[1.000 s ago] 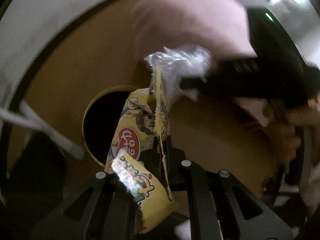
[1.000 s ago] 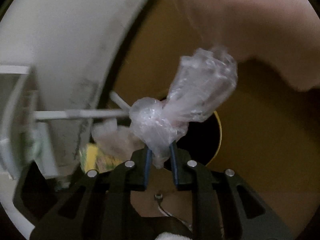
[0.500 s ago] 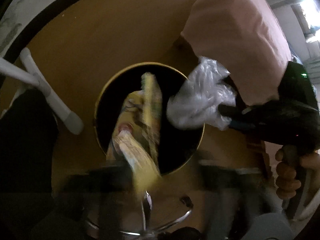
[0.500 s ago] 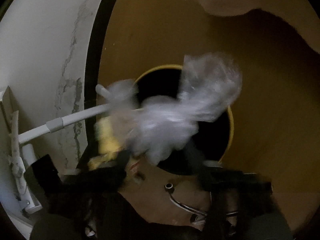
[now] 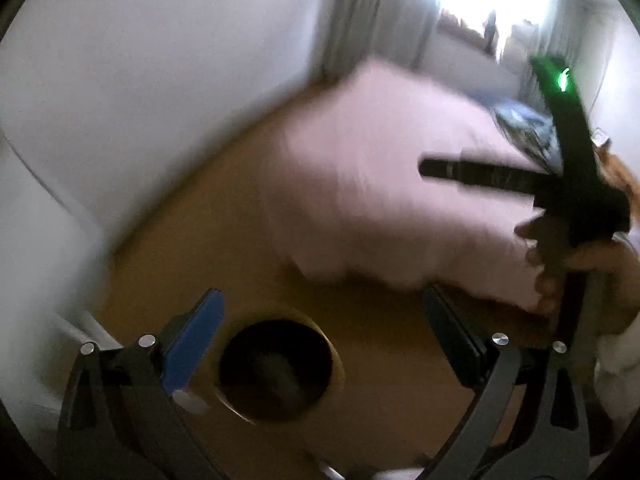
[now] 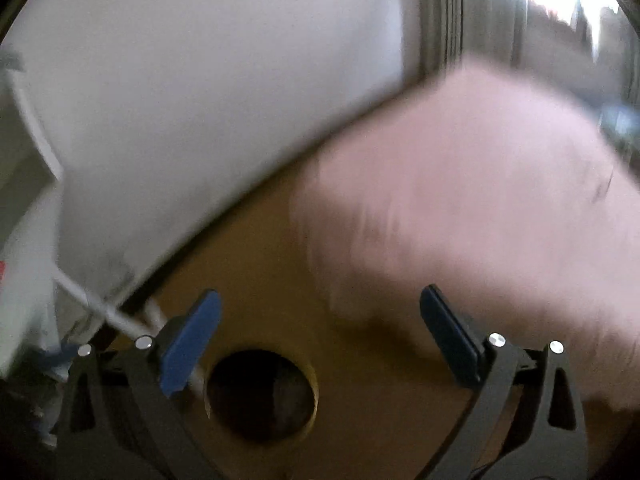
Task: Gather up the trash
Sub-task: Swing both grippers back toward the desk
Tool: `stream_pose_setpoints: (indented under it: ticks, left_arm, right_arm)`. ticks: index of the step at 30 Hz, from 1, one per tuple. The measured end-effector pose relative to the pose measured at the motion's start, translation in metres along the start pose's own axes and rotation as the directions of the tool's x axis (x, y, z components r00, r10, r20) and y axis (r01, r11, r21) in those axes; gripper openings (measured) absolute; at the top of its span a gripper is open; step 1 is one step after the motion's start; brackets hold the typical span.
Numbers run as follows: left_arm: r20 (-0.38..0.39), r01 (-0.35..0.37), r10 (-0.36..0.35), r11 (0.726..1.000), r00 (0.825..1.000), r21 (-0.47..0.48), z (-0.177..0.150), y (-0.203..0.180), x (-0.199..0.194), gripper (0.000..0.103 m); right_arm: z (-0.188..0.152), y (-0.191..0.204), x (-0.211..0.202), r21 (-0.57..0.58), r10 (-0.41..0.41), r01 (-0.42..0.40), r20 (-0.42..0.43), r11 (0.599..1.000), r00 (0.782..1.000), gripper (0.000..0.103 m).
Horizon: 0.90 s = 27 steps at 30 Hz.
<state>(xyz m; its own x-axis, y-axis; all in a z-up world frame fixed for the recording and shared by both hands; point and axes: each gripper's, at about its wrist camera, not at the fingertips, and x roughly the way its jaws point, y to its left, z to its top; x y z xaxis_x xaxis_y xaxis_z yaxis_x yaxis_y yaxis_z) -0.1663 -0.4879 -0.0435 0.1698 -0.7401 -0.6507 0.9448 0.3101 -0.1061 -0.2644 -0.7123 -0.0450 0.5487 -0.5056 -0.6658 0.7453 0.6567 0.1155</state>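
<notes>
Yellow-rimmed bin [image 5: 276, 372] sits on the brown floor [image 5: 224, 248] below and between the fingers of my left tongs [image 5: 324, 344], which are spread wide and hold nothing. My right tongs [image 6: 320, 340] also gape apart, with the same bin low between them. Whatever lies inside the bin is too dark to tell.

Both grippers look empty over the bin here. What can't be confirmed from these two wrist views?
- Bin contents: dark inside in both views, only a dim shape; no wrapper or plastic bag recognisable.
- Right gripper in the left wrist view: motion-blurred side-on; its own view shows it open.
- Left gripper: open, empty.
- Bin base: hidden below its rim.
</notes>
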Motion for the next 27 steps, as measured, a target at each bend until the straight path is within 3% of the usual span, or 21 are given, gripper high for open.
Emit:
stream_pose_setpoints:
  ticks: [2, 4, 6, 8, 9, 11, 12, 13, 14, 15, 16, 17, 19, 20, 22, 26, 27]
  left_arm:
    - [0.096, -0.101, 0.101, 0.995, 0.99, -0.007, 0.012, 0.012, -0.044, 0.097]
    - [0.168, -0.236, 0.245, 0.969, 0.955, -0.072, 0.017, 0.04, -0.094, 0.097]
    - [0.169, -0.333, 0.356, 0.931, 0.919, -0.152, 0.008, 0.073, -0.129, 0.097]
    - [0.128, -0.44, 0.481, 0.862, 0.867, -0.252, -0.008, 0.11, -0.164, 0.097]
    - [0.089, -0.504, 0.553, 0.805, 0.828, -0.313, -0.023, 0.134, -0.183, 0.097]
    - [0.006, -0.586, 0.643, 0.701, 0.766, -0.406, -0.053, 0.174, -0.216, 0.097]
    - [-0.067, -0.64, 0.697, 0.61, 0.714, -0.468, -0.076, 0.202, -0.239, 0.097]
    - [-0.117, -0.672, 0.727, 0.544, 0.677, -0.503, -0.091, 0.218, -0.255, 0.097]
    - [-0.156, -0.694, 0.748, 0.487, 0.645, -0.53, -0.105, 0.231, -0.267, 0.097]
    - [-0.206, -0.715, 0.769, 0.411, 0.605, -0.566, -0.126, 0.247, -0.288, 0.097]
    - [-0.247, -0.722, 0.775, 0.351, 0.581, -0.596, -0.142, 0.262, -0.304, 0.097]
    - [-0.275, -0.718, 0.772, 0.311, 0.573, -0.622, -0.154, 0.274, -0.315, 0.097]
    - [-0.293, -0.712, 0.766, 0.286, 0.572, -0.641, -0.17, 0.282, -0.329, 0.097]
    - [-0.297, -0.717, 0.765, 0.29, 0.571, -0.634, -0.174, 0.287, -0.332, 0.097]
    - [-0.289, -0.717, 0.757, 0.319, 0.586, -0.619, -0.169, 0.291, -0.323, 0.097]
    - [-0.25, -0.658, 0.706, 0.391, 0.663, -0.643, -0.157, 0.313, -0.305, 0.097]
    - [-0.246, -0.66, 0.706, 0.4, 0.664, -0.636, -0.158, 0.32, -0.293, 0.097]
  right_arm:
    - [0.013, 0.029, -0.03, -0.047, 0.049, -0.044, 0.12, 0.998, 0.992, 0.096]
    - [0.018, 0.069, -0.041, -0.125, 0.139, -0.12, 0.156, 0.985, 0.978, 0.096]
    - [0.018, 0.114, -0.042, -0.214, 0.232, -0.199, 0.143, 0.956, 0.962, 0.096]
    - [0.014, 0.162, -0.039, -0.285, 0.341, -0.302, 0.094, 0.909, 0.935, 0.096]
    - [0.01, 0.194, -0.038, -0.318, 0.412, -0.376, 0.051, 0.87, 0.91, 0.096]
    - [0.001, 0.251, -0.035, -0.363, 0.515, -0.492, -0.037, 0.791, 0.856, 0.096]
    - [-0.005, 0.275, -0.037, -0.379, 0.549, -0.531, -0.068, 0.758, 0.833, 0.096]
    - [-0.009, 0.296, -0.039, -0.393, 0.58, -0.567, -0.097, 0.724, 0.809, 0.096]
    - [-0.014, 0.317, -0.043, -0.409, 0.607, -0.599, -0.125, 0.689, 0.785, 0.096]
    - [-0.022, 0.344, -0.049, -0.431, 0.631, -0.626, -0.154, 0.65, 0.761, 0.096]
    - [-0.027, 0.368, -0.052, -0.449, 0.644, -0.642, -0.175, 0.621, 0.745, 0.096]
    - [-0.031, 0.391, -0.05, -0.463, 0.654, -0.658, -0.199, 0.594, 0.73, 0.096]
    - [-0.046, 0.425, -0.054, -0.475, 0.675, -0.697, -0.254, 0.536, 0.693, 0.096]
    - [-0.053, 0.442, -0.056, -0.479, 0.681, -0.714, -0.281, 0.511, 0.676, 0.096]
    - [-0.062, 0.467, -0.061, -0.49, 0.682, -0.725, -0.308, 0.484, 0.663, 0.096]
    - [-0.073, 0.492, -0.065, -0.511, 0.67, -0.724, -0.334, 0.463, 0.663, 0.096]
    - [-0.074, 0.497, -0.065, -0.513, 0.665, -0.722, -0.335, 0.465, 0.667, 0.096]
